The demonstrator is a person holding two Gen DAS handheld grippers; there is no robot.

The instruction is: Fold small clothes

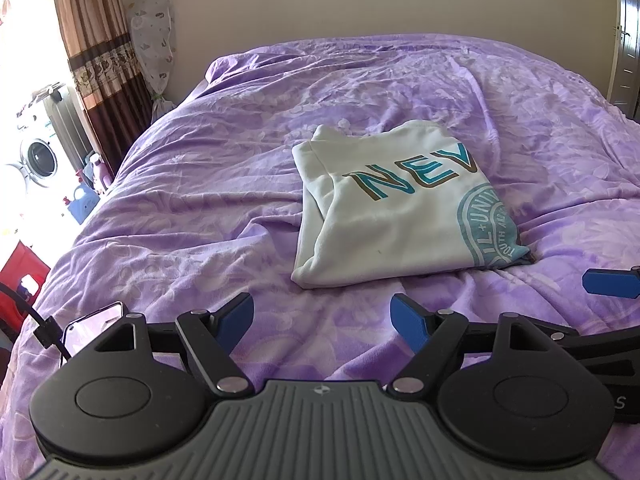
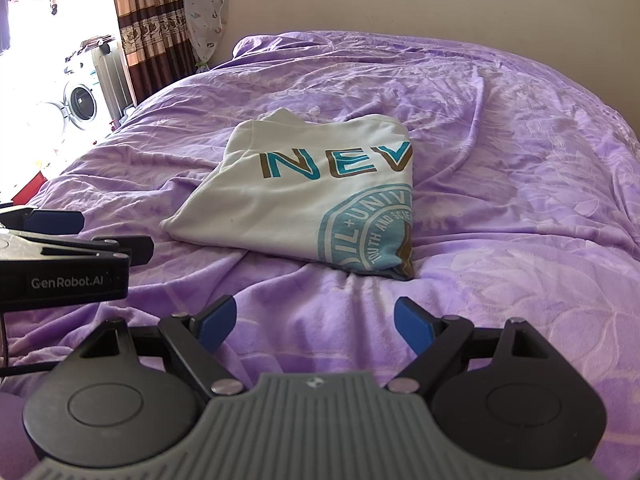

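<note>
1. We hold the left gripper (image 1: 322, 322) low over the near part of a bed covered in a crumpled purple floral bedspread (image 1: 200, 208); its blue-padded fingers stand wide apart with nothing between them.
2. Ahead of it and slightly right lies the task's thing, a folded white cotton T-shirt (image 1: 384, 216) printed with teal-and-brown letters "NEV" and part of a round teal seal. It is folded into a compact rectangle resting flat near the middle of the bed, with a sleeve layer tucked along its left edge and the fold cutting through the print on the right.
3. The right gripper (image 2: 316, 326) is held just beside the left one, also spread wide and empty, hovering apart from the shirt's near edge.
4. We see no basket or box on the bed; the shirt lies directly on the bedspread.
5. To the far left, beyond the bed's edge, stand a white front-loading washing machine (image 1: 38, 158) and brown patterned curtains (image 1: 100, 52); a cream wall (image 1: 320, 0) runs behind the bed.
6. Bare bedspread surrounds the shirt on every side, widest to the right in the right wrist view, and between shirt and grippers.
</note>
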